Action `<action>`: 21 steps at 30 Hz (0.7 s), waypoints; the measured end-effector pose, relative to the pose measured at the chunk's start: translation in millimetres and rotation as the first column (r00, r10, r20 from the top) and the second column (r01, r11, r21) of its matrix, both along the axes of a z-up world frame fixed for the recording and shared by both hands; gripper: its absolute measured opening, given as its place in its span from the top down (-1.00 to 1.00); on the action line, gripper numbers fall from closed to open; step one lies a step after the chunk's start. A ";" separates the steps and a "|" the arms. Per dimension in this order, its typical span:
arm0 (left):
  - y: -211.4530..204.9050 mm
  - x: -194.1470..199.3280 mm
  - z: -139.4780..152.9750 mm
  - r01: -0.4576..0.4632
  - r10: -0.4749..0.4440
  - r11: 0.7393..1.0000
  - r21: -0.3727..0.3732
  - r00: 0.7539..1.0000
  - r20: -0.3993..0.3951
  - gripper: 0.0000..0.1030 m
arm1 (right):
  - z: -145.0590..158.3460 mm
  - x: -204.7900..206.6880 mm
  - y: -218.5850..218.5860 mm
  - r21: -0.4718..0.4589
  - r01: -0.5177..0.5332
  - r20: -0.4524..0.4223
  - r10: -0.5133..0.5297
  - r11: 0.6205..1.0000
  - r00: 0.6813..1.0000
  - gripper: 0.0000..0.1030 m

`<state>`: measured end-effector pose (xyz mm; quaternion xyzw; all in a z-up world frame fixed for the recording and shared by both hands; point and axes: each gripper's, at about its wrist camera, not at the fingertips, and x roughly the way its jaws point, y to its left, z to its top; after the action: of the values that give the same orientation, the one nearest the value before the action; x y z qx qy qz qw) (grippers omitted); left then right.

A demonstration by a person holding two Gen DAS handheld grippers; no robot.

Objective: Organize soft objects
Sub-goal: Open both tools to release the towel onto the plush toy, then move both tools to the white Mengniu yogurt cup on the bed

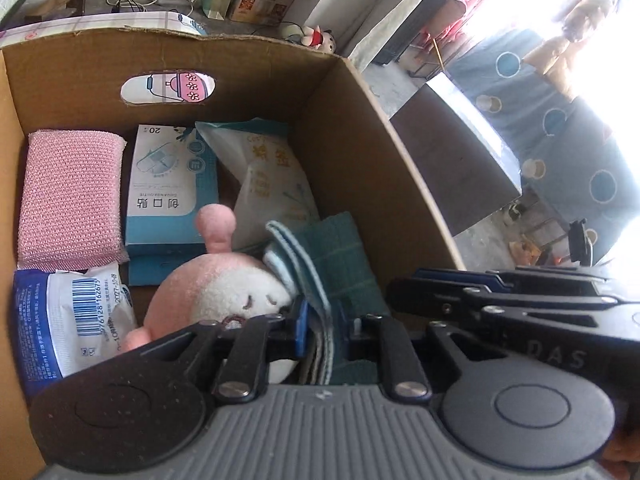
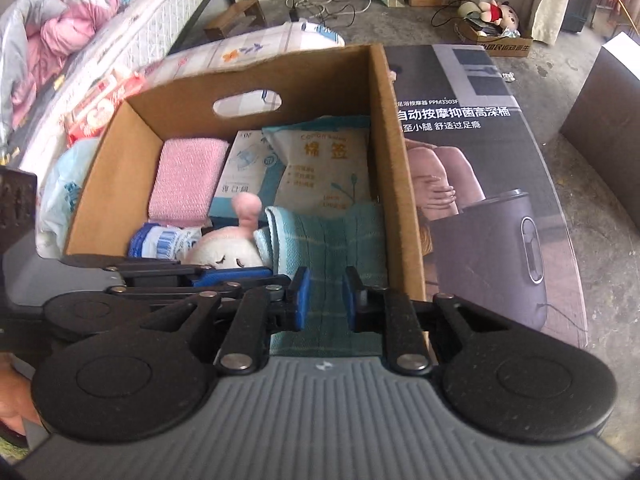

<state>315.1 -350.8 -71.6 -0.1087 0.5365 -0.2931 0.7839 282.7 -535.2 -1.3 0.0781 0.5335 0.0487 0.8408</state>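
An open cardboard box [image 1: 352, 148] [image 2: 396, 184] holds a pink sponge [image 1: 70, 196] [image 2: 188, 176], a bandage pack [image 1: 170, 184] [image 2: 244, 168], a cotton swab bag [image 1: 272, 184] [image 2: 324, 164], a blue-white wipes packet [image 1: 68, 320] [image 2: 164, 240], a pink-white plush toy [image 1: 224, 288] [image 2: 232, 252] and a folded teal towel [image 1: 340, 256] [image 2: 332, 236]. My left gripper [image 1: 330, 330] is shut on the towel's folded edge inside the box. My right gripper [image 2: 325, 302] is open just above the towel, its jaws apart with nothing between them. The right gripper also shows in the left wrist view [image 1: 500, 284].
The box stands on a printed dark carton [image 2: 500, 184]. A mattress with bedding [image 2: 100, 40] lies to the left, with a red pack [image 2: 104, 108] beside the box. Cartons, cables and a doll [image 2: 496, 12] lie on the concrete floor behind.
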 end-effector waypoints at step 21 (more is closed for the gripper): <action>169.2 -102.1 151.8 -0.037 0.003 0.996 0.087 0.932 0.363 -0.40 | 57.2 -138.5 26.3 0.407 0.020 0.299 -0.154 0.913 0.942 0.06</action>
<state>212.9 -181.6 80.1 -0.0221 0.3945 -0.2752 0.8764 144.2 -509.0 55.9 0.2625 0.3626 0.1305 0.8846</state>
